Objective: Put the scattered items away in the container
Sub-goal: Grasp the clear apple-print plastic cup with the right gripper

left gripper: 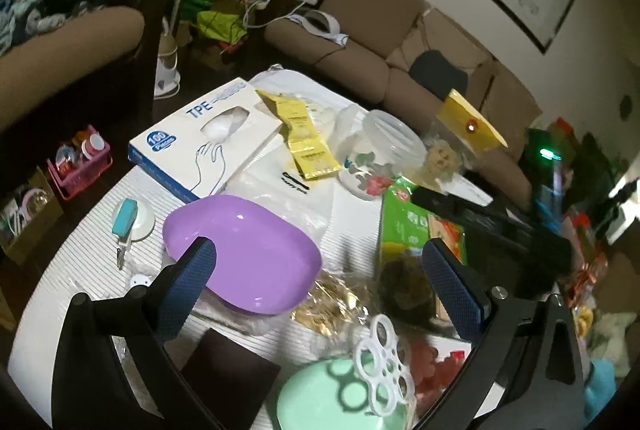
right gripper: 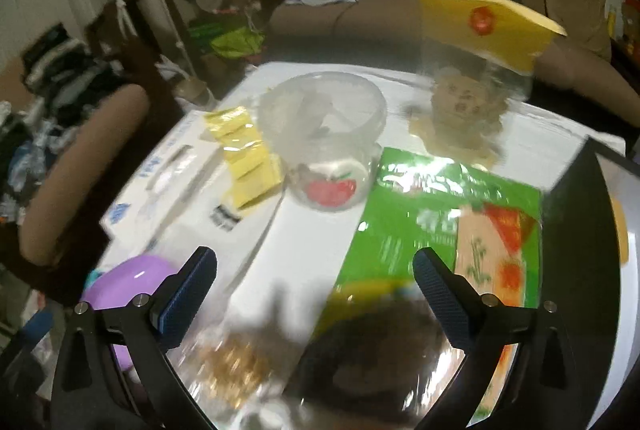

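Purple dish at lower centre of the left view, touching the left gripper, fingers spread wide, nothing held. Clear plastic jar at centre of the right view, beside a green packet. Right gripper low in frame, released and gaping over a blurred dark lump. Glove box at upper left.

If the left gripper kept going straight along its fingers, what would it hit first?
Probably the crinkly clear wrapper with golden contents, lying between the open left gripper's fingers, with the purple plastic dish just to its left. Depth is hard to judge through the fisheye.
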